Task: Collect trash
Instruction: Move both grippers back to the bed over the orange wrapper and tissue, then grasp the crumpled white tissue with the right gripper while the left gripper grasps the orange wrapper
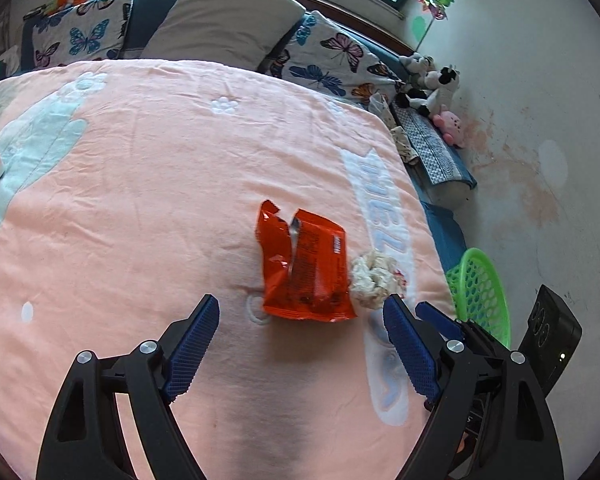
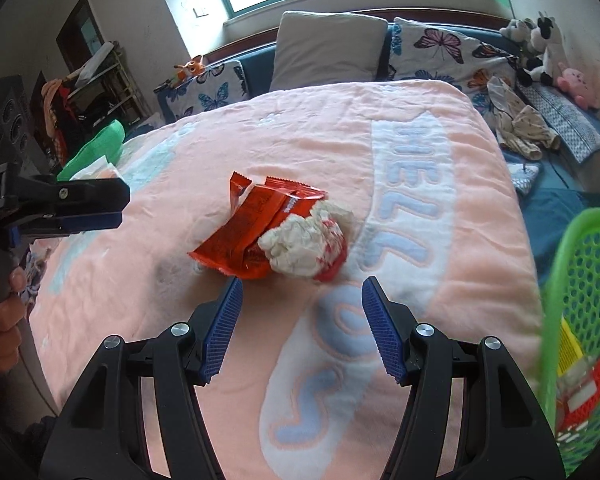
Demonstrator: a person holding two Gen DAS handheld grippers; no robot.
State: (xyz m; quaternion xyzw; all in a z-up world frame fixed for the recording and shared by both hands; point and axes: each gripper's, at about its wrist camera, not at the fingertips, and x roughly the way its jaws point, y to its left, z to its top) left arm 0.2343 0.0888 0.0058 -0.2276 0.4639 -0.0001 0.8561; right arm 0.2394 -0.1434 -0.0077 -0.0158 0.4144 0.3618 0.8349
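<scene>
Pink blanket (image 1: 140, 200) spreads flat, the landmark. Green basket (image 2: 580, 280) at its edge, some scraps already inside, shown only from the right wrist. Orange wrapper (image 1: 304, 268) mid-blanket, touching crumpled tissue (image 1: 374, 280). Left gripper (image 1: 300, 320) released, empty, near wrapper. Right gripper (image 2: 302, 300) likewise, near tissue.

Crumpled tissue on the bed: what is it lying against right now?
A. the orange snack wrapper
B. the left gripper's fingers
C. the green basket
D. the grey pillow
A. The crumpled tissue rests against the lower end of the orange snack wrapper on the pink blanket; the green basket stands off to the side and both grippers are short of it.
</scene>
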